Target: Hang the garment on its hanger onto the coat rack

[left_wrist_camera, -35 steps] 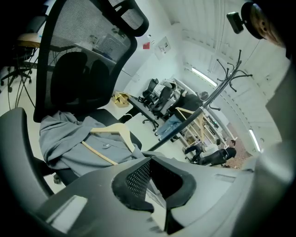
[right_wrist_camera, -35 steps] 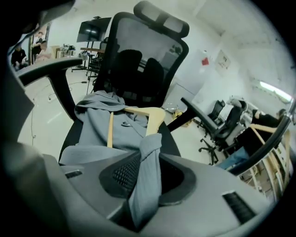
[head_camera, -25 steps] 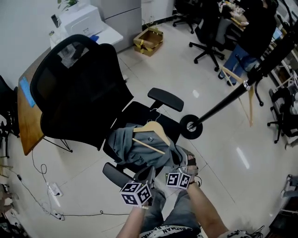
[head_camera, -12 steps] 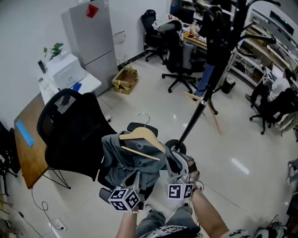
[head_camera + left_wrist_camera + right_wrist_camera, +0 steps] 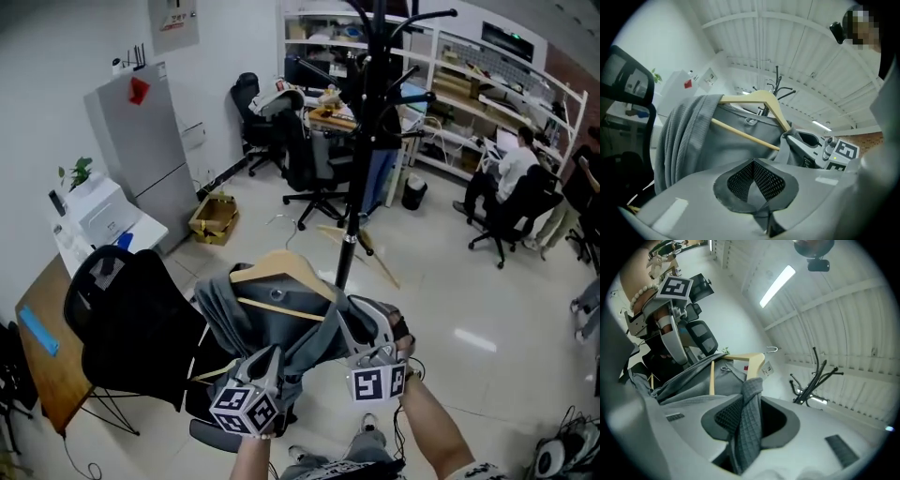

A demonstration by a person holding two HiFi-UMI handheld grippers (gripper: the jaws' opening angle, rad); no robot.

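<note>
The left claw (image 5: pixel 269 364) and right claw (image 5: pixel 356 333) are up off the chair (image 5: pixel 131 319), holding the garment (image 5: pixel 281 323) on its hanger (image 5: pixel 281 270) nearer the coat rack (image 5: pixel 361 141). Each claw pinches a fold of grey fabric.

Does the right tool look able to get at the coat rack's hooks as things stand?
Probably not from here. The right tool is shut on the garment, and the coat rack stands apart, beyond the hanger. Nothing visible stands between them, so stepping closer should bring it within reach.
</note>
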